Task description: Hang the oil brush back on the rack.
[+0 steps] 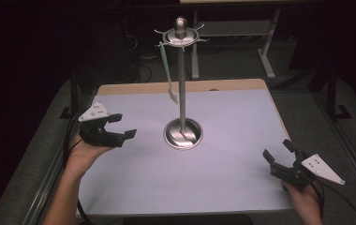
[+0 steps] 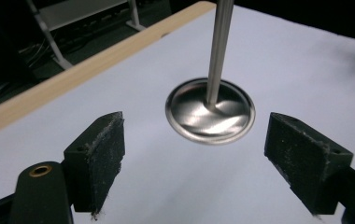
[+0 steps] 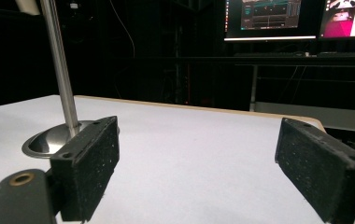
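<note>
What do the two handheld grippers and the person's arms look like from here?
Both the left gripper and the right gripper are black, two-jawed tools with a pale grey three-cornered plate on top, dotted with small holes. The jaw pads are dark, rough-textured blocks, frayed at the edges, with a brass-coloured ring beside the left one. A black cable trails from the left gripper. The forearms are bare, no sleeves in view.

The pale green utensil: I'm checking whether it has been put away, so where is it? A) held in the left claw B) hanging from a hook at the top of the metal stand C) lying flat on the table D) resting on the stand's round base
B: the pale green utensil hangs from a hook on the metal stand, clear of both claws.
</note>
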A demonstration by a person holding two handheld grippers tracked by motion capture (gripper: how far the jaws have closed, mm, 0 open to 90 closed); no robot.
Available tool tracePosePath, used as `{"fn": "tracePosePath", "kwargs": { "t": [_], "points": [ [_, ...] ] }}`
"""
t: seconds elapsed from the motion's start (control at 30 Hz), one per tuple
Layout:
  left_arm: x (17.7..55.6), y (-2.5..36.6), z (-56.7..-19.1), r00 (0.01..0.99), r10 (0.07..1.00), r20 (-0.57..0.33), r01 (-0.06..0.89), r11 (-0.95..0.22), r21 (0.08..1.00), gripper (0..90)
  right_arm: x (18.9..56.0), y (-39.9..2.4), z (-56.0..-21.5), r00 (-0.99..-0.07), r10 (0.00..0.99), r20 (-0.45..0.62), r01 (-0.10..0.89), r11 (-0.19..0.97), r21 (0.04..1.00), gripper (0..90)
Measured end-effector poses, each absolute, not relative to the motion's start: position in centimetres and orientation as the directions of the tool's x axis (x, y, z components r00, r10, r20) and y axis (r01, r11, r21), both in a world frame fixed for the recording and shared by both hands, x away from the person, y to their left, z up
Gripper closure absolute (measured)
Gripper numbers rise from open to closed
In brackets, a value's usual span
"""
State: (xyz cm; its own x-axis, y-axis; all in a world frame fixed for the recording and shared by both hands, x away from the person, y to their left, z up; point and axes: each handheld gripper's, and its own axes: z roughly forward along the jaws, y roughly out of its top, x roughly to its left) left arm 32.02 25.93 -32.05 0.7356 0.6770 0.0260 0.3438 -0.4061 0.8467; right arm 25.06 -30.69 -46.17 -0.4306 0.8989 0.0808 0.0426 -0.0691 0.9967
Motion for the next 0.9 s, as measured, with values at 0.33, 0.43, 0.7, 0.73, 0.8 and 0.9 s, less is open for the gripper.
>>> {"fn": "tracePosePath", "kwargs": {
  "t": [0.33, 0.43, 0.7, 0.73, 0.8, 0.9],
  "points": [
    [30.1, 27.3, -36.4, 0.692, 0.722, 0.019, 0.381, -0.387, 0.84, 18.8, 25.1, -30.7, -46.2, -0.431, 0.899, 0.08, 0.046, -0.067, 0.997, 13.1],
    [29.6, 27.7, -37.6, 0.68, 0.734, 0.008, 0.395, -0.375, 0.839, 18.4, 25.1, -30.7, -46.1, -0.431, 0.899, 0.083, 0.048, -0.069, 0.996, 13.1],
    [28.3, 28.2, -40.2, 0.666, 0.746, -0.006, 0.43, -0.377, 0.82, 17.6, 25.1, -30.7, -46.2, -0.43, 0.899, 0.082, 0.044, -0.07, 0.997, 13.1],
    [28.1, 28.1, -40.6, 0.662, 0.749, -0.017, 0.436, -0.367, 0.822, 17.6, 25.1, -30.7, -46.2, -0.43, 0.899, 0.081, 0.044, -0.069, 0.997, 13.1],
    [27.7, 28.2, -41.3, 0.662, 0.749, -0.011, 0.443, -0.38, 0.812, 17.5, 25.1, -30.7, -46.2, -0.43, 0.899, 0.08, 0.043, -0.068, 0.997, 13.1],
    [27.4, 28.3, -42.3, 0.661, 0.751, -0.009, 0.458, -0.393, 0.797, 17.4, 25.0, -30.7, -46.2, -0.43, 0.899, 0.079, 0.042, -0.068, 0.997, 13.1]
  ]
}}
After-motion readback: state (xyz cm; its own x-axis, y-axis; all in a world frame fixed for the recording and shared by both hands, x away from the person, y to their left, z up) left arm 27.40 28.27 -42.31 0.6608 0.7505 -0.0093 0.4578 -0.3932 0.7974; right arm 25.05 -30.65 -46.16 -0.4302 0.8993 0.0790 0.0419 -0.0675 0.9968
